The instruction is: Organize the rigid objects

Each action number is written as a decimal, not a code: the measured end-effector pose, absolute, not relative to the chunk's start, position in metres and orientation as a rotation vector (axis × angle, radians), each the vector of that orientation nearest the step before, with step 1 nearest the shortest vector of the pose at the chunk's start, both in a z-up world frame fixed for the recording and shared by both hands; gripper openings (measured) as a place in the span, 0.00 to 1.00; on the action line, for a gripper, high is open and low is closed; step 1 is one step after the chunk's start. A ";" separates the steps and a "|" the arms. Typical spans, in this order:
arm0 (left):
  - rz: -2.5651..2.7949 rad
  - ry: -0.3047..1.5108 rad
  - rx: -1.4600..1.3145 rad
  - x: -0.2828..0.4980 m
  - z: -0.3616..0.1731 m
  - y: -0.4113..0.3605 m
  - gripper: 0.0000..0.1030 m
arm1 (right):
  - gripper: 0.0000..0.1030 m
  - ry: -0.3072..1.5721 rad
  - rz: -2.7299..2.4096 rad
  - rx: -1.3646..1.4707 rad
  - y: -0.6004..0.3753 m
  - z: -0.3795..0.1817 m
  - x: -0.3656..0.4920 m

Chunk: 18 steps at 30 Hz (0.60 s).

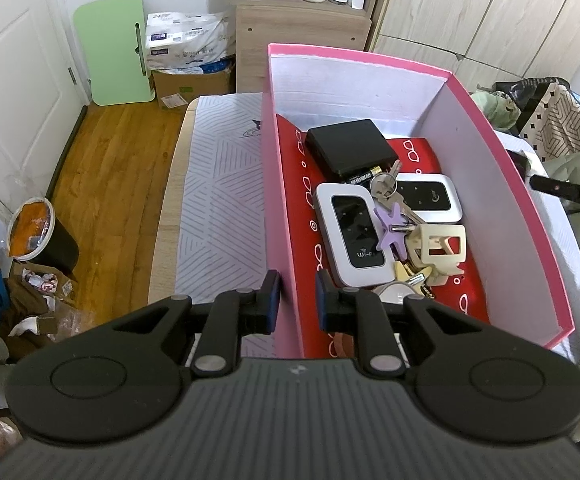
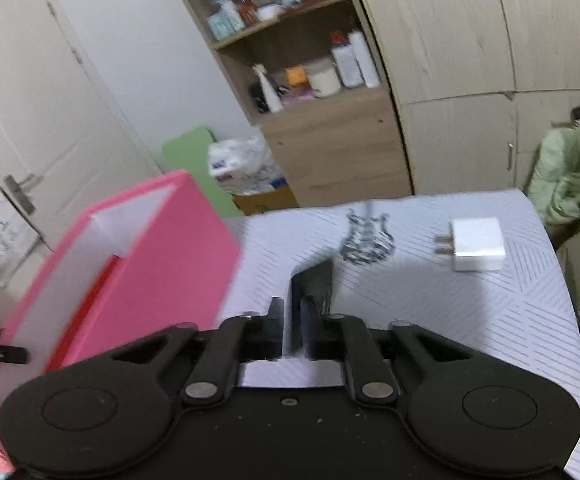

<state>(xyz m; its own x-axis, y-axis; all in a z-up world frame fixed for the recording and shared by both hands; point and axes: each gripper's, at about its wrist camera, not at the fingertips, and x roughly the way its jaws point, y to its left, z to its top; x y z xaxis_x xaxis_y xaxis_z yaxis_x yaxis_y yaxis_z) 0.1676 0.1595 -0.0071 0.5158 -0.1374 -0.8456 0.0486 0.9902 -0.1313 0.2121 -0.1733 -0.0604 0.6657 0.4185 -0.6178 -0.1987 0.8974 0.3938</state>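
Left jaws narrow, set astride the near wall of the pink box (image 1: 490,160), one pad outside, one inside; left gripper (image 1: 298,300) apparently pinching that wall. Right jaws narrow too, right gripper (image 2: 292,332) closed on a thin dark slab (image 2: 314,280) standing on edge between the pads, above the striped cloth (image 2: 470,320). Too blurred to say what the slab is, possibly a phone.

Inside the box, on a red liner (image 1: 302,184): a black case (image 1: 350,146) toward the far end, two white routers (image 1: 354,232) side by side in the middle, keys (image 1: 390,188) lying across both, a purple star tag (image 1: 390,228) on the nearer router, a cream clip (image 1: 438,246) just beside it toward the near end.

Seen from the right wrist camera, box to the left of the right gripper, near it. White charger (image 2: 478,250) flat on the cloth, prongs pointing left, well apart from the box and beyond the gripper to the right.
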 end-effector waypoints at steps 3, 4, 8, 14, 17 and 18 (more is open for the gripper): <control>-0.112 1.022 -0.093 0.167 -0.007 0.160 0.16 | 0.11 0.756 0.378 0.281 -0.169 -0.055 0.209; -0.114 1.023 -0.096 0.167 -0.007 0.160 0.16 | 0.11 0.762 0.381 0.281 -0.168 -0.056 0.209; -0.117 1.023 -0.101 0.167 -0.007 0.162 0.16 | 0.13 0.785 0.355 0.261 -0.165 -0.064 0.216; -0.122 1.024 -0.102 0.168 -0.007 0.163 0.16 | 0.39 0.783 0.387 0.074 -0.147 -0.066 0.231; -0.121 1.023 -0.101 0.168 -0.007 0.163 0.16 | 0.54 0.792 0.445 -0.134 -0.130 -0.069 0.247; -0.122 1.024 -0.104 0.168 -0.007 0.164 0.16 | 0.61 0.797 0.481 -0.218 -0.123 -0.072 0.254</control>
<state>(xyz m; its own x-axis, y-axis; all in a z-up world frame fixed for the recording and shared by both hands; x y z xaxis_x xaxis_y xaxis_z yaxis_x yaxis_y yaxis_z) 0.1681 0.1641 -0.0068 0.5143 -0.1502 -0.8444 0.0531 0.9882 -0.1434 0.2542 -0.1233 -0.0721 0.5983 0.3307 -0.7298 -0.4916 0.8708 -0.0085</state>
